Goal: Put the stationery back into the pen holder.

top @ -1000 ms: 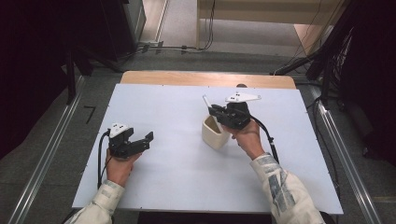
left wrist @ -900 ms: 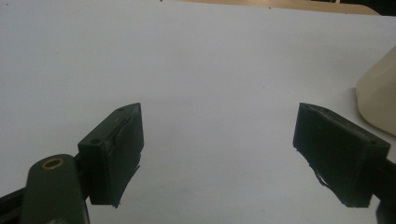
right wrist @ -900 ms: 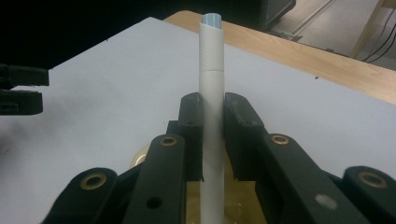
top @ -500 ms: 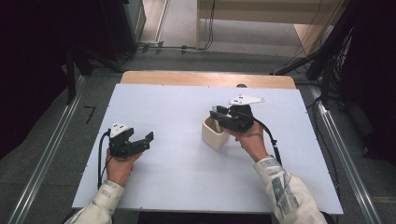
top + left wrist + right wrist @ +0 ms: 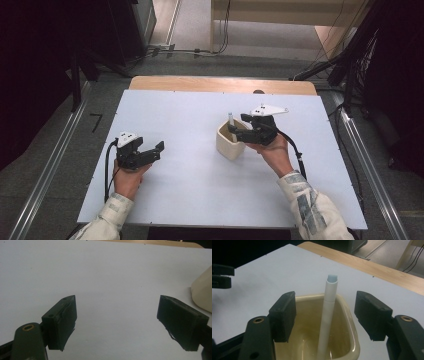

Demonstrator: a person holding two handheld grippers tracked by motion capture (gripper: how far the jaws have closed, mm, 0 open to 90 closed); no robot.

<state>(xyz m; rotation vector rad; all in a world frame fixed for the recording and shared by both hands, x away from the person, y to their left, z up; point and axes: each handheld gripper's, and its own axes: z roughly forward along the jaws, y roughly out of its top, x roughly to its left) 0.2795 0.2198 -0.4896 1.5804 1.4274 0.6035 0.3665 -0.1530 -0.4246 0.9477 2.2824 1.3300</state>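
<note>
Right gripper (image 5: 329, 315) hovers with its fingers (image 5: 283, 315) spread wide, nothing held, the white pen (image 5: 327, 315) standing upright between them and touching neither pad. By my read this is either a release or the start of a grasp; either way, keep the hand level and both pads off the barrel so the pen isn't knocked over. Below the fingers sits the cream cup (image 5: 348, 322), holding that one pen and otherwise empty. Further off, the left gripper (image 5: 150, 151) rests on the table (image 5: 190, 200), fingers parted and empty, well apart from the cup.
</note>
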